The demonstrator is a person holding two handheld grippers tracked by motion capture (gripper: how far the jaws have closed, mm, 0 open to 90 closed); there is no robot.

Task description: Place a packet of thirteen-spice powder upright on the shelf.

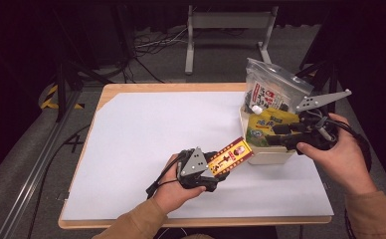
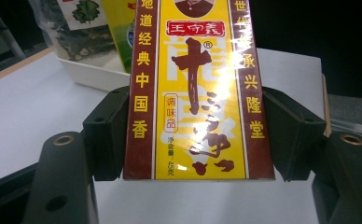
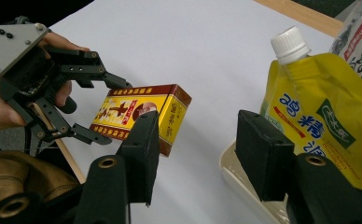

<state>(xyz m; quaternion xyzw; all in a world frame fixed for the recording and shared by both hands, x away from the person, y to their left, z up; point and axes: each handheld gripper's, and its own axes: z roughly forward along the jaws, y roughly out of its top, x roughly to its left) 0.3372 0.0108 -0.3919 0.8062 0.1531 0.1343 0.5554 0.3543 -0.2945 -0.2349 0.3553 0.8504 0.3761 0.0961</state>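
Box (image 1: 231, 156) clamped across its width by left hand-held gripper (image 1: 212, 172), long axis aimed at tray (image 1: 270, 155).

Hand-held gripper (image 2: 198, 140) clamps yellow-and-brown spice box (image 2: 195, 88) by its sides.

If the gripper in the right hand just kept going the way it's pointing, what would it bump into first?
Probably the red and yellow box held by the left gripper. The right gripper points with open, empty jaws across the white tray's rim toward it, though depth is hard to judge.

On the counter (image 1: 131, 149), a tray (image 1: 270, 155) sits at the right edge holding a spouted pouch (image 1: 265, 124) and a zip bag (image 1: 273, 89) behind it; the seasoning box (image 1: 231, 156) hangs just left of the tray.
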